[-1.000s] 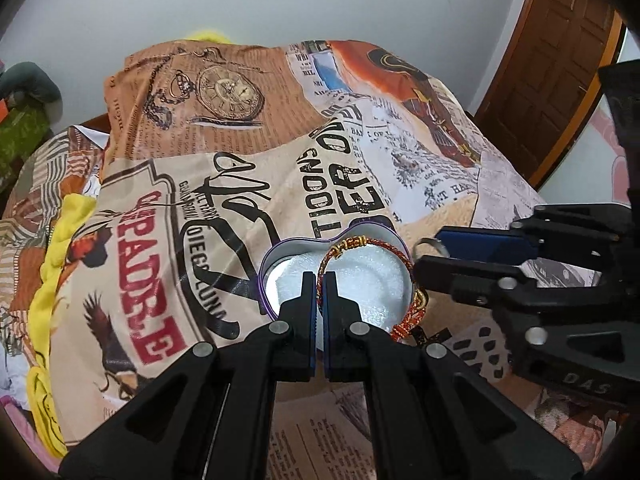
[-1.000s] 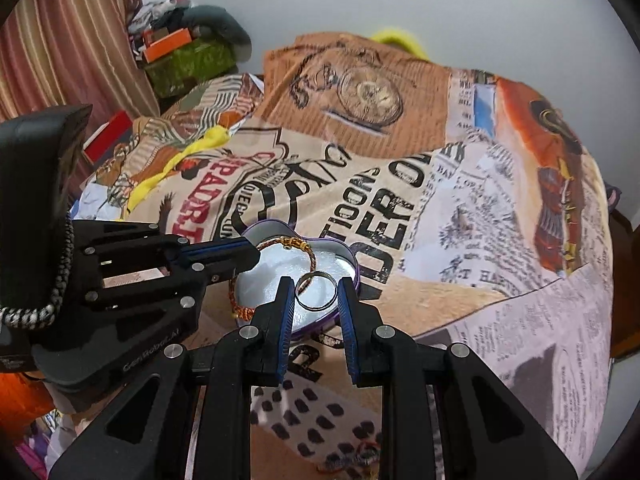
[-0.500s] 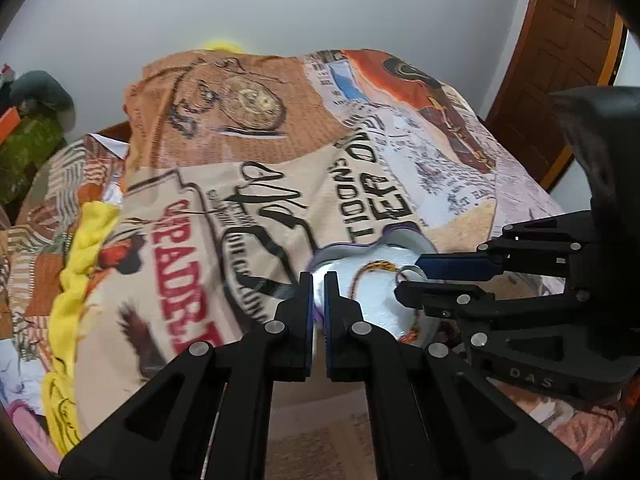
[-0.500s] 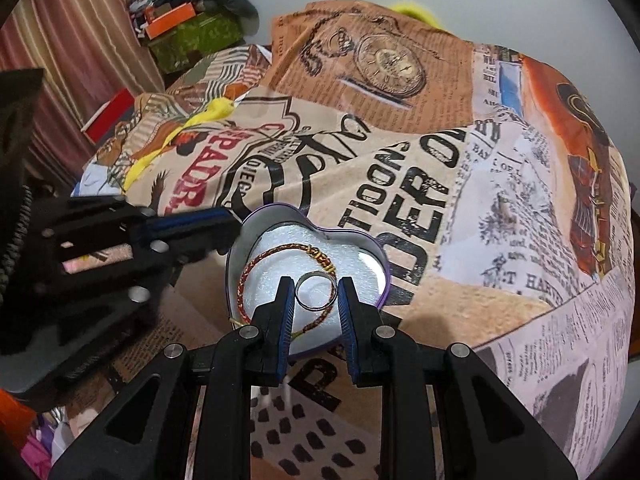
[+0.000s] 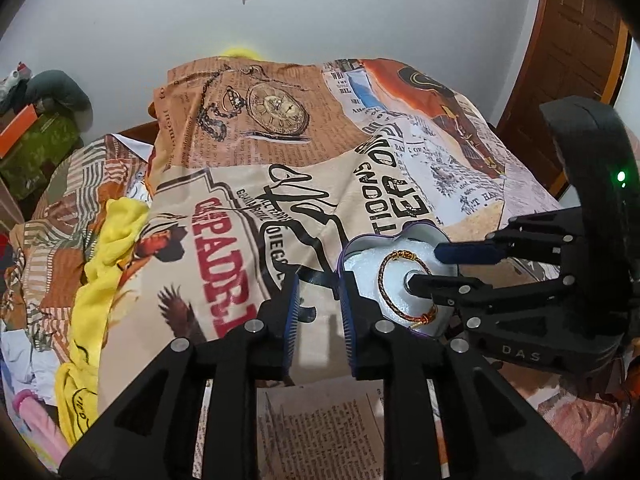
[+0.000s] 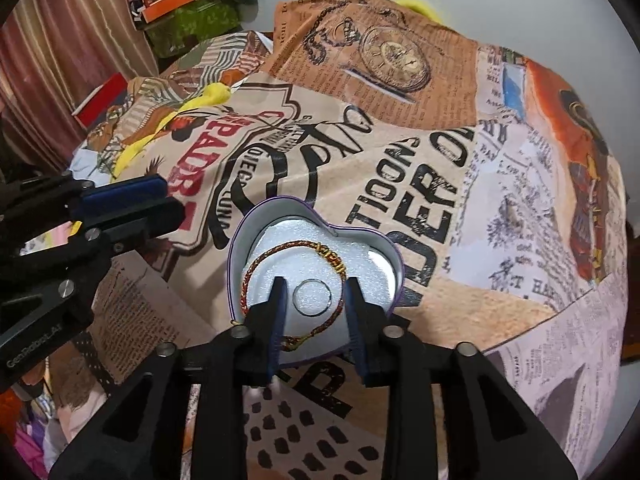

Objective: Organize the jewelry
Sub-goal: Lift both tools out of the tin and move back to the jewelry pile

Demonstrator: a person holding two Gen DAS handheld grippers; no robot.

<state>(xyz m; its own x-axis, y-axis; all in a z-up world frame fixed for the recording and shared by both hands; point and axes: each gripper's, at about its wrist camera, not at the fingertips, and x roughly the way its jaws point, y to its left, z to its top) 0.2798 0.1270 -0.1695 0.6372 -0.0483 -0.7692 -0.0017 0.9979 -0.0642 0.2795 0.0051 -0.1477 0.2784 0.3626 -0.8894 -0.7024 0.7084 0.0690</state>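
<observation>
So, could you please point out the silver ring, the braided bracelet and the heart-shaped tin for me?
silver ring point(image 6: 311, 298), right wrist view, on its near band.
braided bracelet point(image 6: 280, 249), right wrist view, on its far red-gold cord.
heart-shaped tin point(image 6: 233, 240), right wrist view, on its left purple wall.

We get bright, even indoor light in both views, soft shadows only. Mild glare on the white foam w/ fisheye bending + dark corners at edges. Centre sharp, bed cover print legible.
</observation>
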